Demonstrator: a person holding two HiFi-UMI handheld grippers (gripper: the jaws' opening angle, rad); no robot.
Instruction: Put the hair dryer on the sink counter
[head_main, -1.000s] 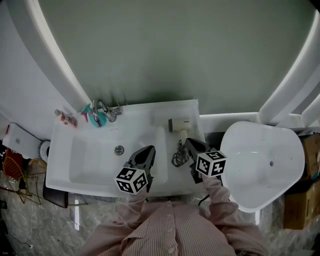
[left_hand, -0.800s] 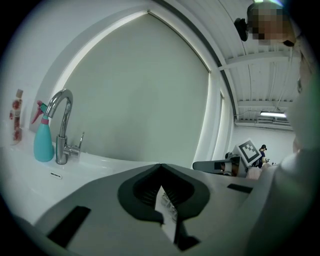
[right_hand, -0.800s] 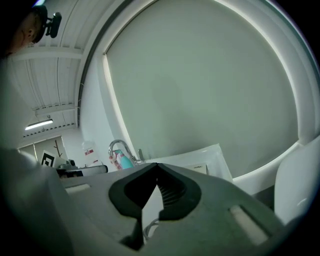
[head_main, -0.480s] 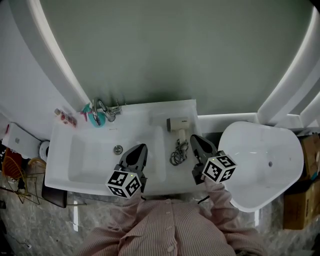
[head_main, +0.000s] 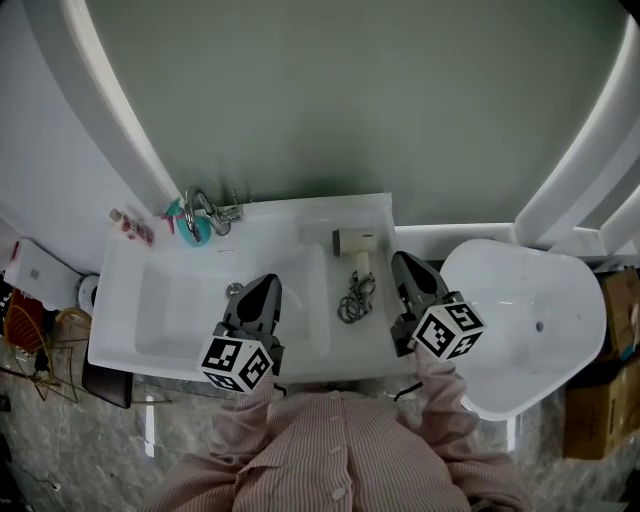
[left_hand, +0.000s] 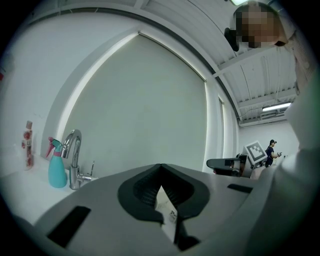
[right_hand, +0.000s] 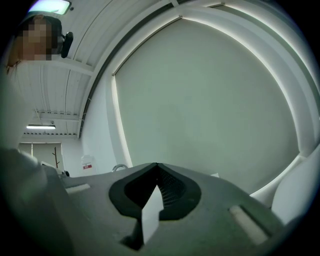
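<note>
- White sink counter (head_main: 300, 225) stands below a grey-green wall (head_main: 350, 90) w/ a curved white arch (head_main: 110, 100).
- Basin (head_main: 170, 320) at L; faucet (head_main: 205, 212) and teal spray bottle (head_main: 190, 230) at rear-L corner.
- Hair dryer (head_main: 357, 243) lies on counter, R of basin, w/ coiled cord (head_main: 352, 298) beside it.
- Left gripper (head_main: 268, 282), over basin: jaws together, empty.
- Right gripper (head_main: 402, 260), just R of dryer: jaws together, empty.
- White fixture (head_main: 520, 330) at R, possibly a toilet bowl.

You see a teal spray bottle (head_main: 192, 231) just beside the shiny tap (head_main: 204, 211), a pink bottle (head_main: 134, 228) near, and a big white tub (head_main: 530, 320).
</note>
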